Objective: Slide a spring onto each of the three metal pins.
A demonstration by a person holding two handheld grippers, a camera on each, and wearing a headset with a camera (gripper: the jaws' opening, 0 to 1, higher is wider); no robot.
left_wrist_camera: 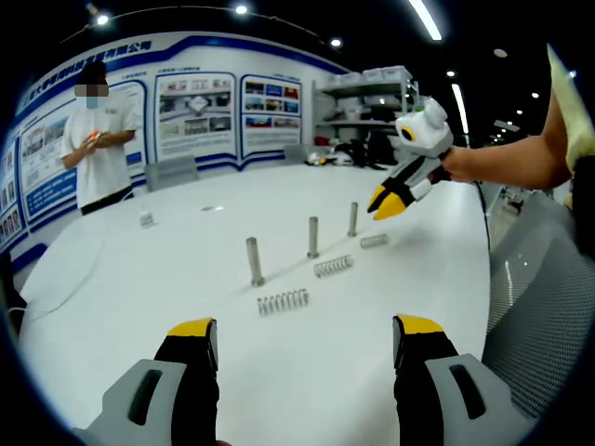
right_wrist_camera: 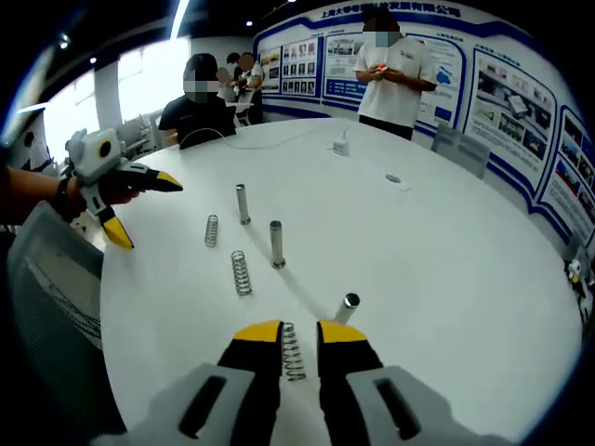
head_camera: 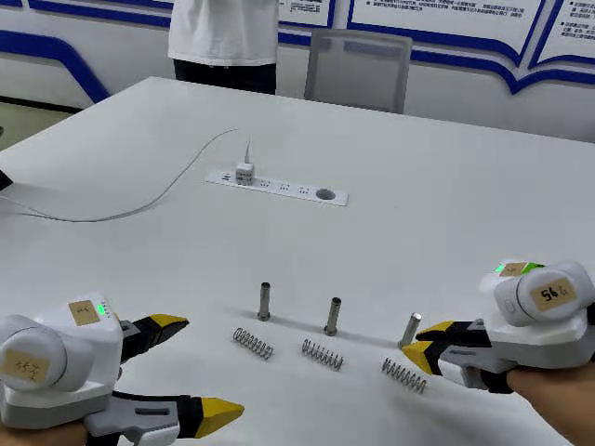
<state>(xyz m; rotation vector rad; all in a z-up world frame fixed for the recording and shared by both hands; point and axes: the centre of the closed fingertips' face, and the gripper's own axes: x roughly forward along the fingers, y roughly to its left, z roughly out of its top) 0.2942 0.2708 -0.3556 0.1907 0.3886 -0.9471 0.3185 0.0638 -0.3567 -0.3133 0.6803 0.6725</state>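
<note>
Steel on white worktop (head_camera: 446, 186): three upright pins (head_camera: 333, 316), a loose spring (head_camera: 322, 353) just near of each. Right hand-held gripper (right_wrist_camera: 299, 333) narrow, astride the right spring (right_wrist_camera: 292, 351); left hand-held gripper (left_wrist_camera: 305, 327) wide, empty. Pinch near one end, tip upright, centre over the pin top, release low.

Your white table (head_camera: 446, 186) | upright on it, in a row: three metal pins (head_camera: 264, 302) (head_camera: 333, 316) (head_camera: 410, 330) | lying near each, not touching: three springs (head_camera: 253, 343) (head_camera: 322, 353) (head_camera: 403, 374) | farther back: power strip (head_camera: 277, 187) flat on top, white plug (head_camera: 245, 173) in it, cable (head_camera: 158, 197) trailing to your left
</note>
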